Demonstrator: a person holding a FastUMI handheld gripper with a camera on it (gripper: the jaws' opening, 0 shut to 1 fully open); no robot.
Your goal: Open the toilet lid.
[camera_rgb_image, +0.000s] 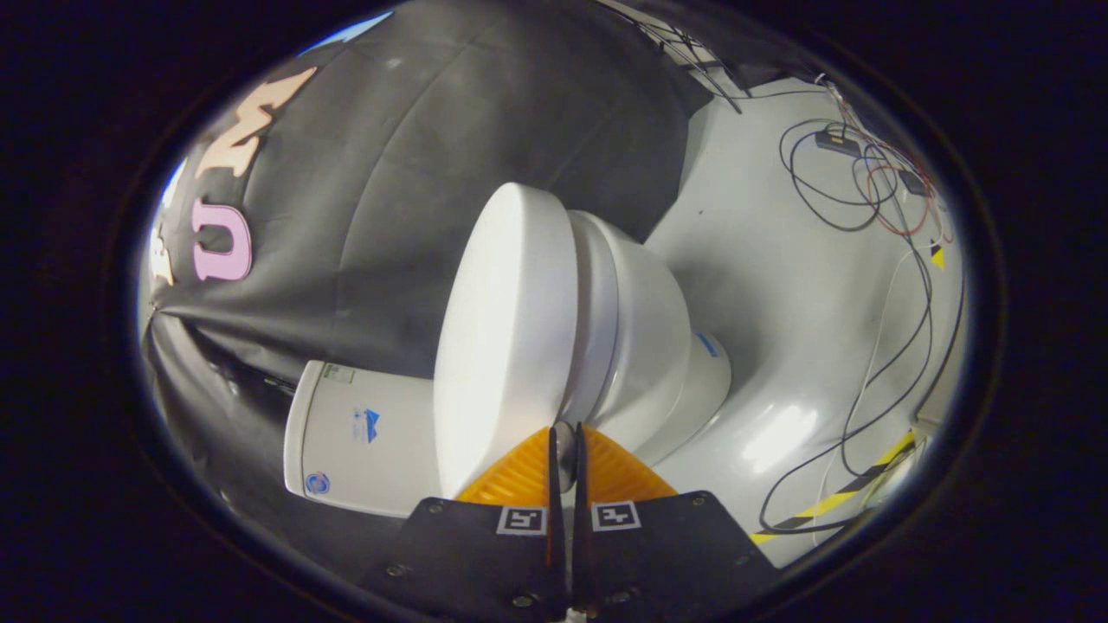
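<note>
Grey, glossy flooring [762,285] spreads beyond the fixture, backed by black cloth [415,173] hung as the booth's wall; loose cables [866,182] are trailed across the far floor, and a strip of yellow-and-black tape [848,493] is laid near its edge.

Against that ground the white toilet [640,329] is seen rotated by the camera's roll, its cistern [363,433] set against the cloth and its pedestal planted on the floor. The toilet lid [506,337] is presented as a broad, smooth oval, and it appears parted from the seat and bowl behind it, with a gap visible along the rim. It lies just ahead of the fingers and partly between them.

The gripper [564,454] is held at the lid's front edge, its 2 orange fingers [519,476] drawn nearly together with only a thin slot left. The rim seems to be pinched in that slot, though contact on both pads cannot be confirmed.

The lid is judged to be stiff moulded plastic, light for its size, glossy and therefore slippery. It should be taken at the front lip, farthest from the hinge, where the least effort is needed. A firm but not crushing pinch is advised, since a slip could let it drop onto the seat.
</note>
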